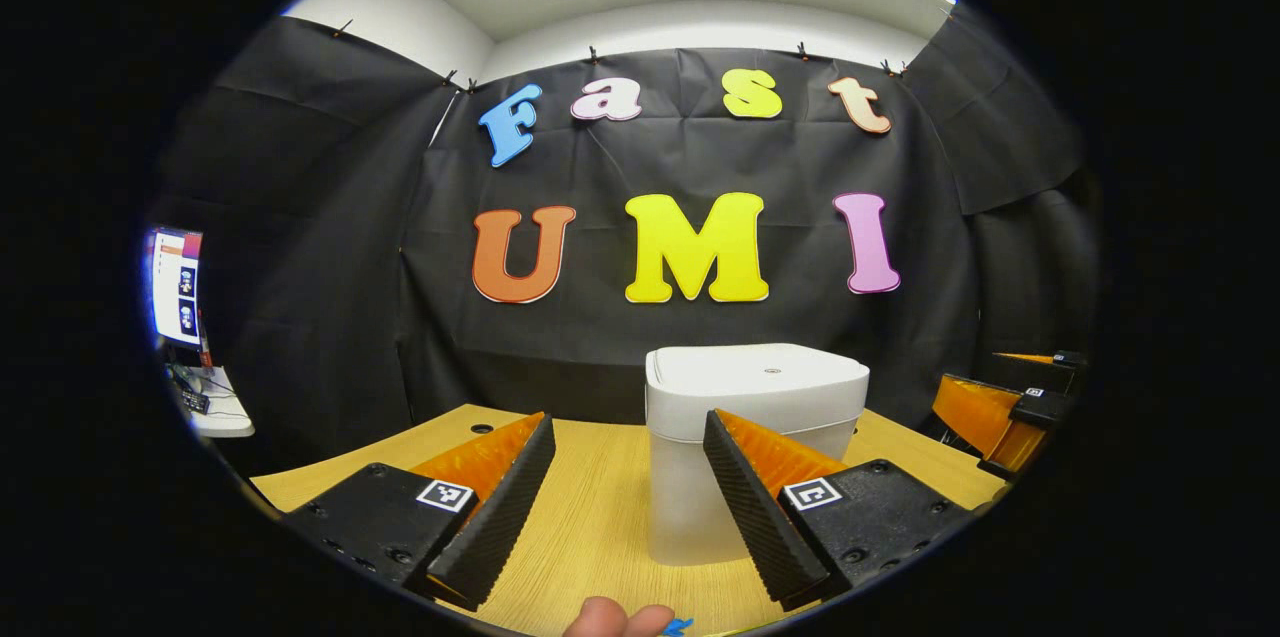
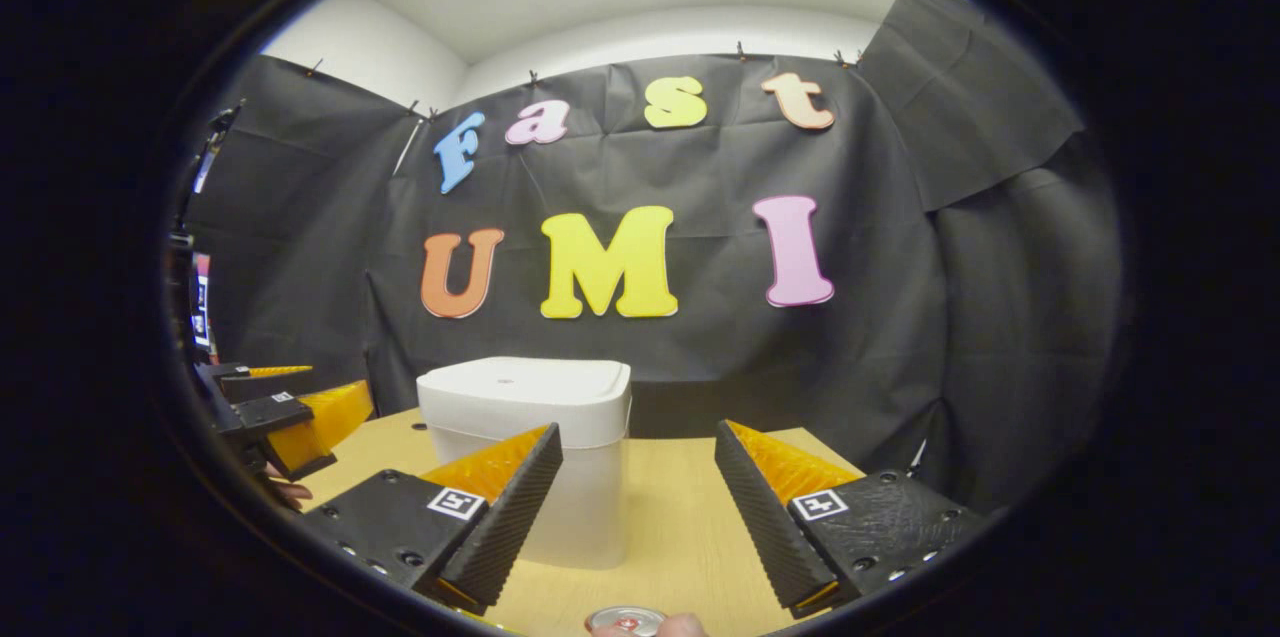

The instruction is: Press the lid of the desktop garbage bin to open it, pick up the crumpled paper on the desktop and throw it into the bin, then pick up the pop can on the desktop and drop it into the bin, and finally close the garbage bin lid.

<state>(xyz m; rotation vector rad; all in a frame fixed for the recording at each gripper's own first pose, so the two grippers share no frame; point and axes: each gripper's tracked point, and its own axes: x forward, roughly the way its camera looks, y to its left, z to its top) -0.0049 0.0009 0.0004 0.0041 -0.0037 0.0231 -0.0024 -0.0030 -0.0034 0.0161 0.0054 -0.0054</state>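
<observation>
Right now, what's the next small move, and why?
Probably bring the left gripper forward and down to press the bin lid. The lid sits closed, both grippers are open and empty, and the bin stands just ahead of the left one.

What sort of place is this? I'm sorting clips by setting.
Likely an indoor recording booth, not a home: black cloth is clipped up as walls around a wooden table with a white bin, and a monitor stands to one side.
</observation>
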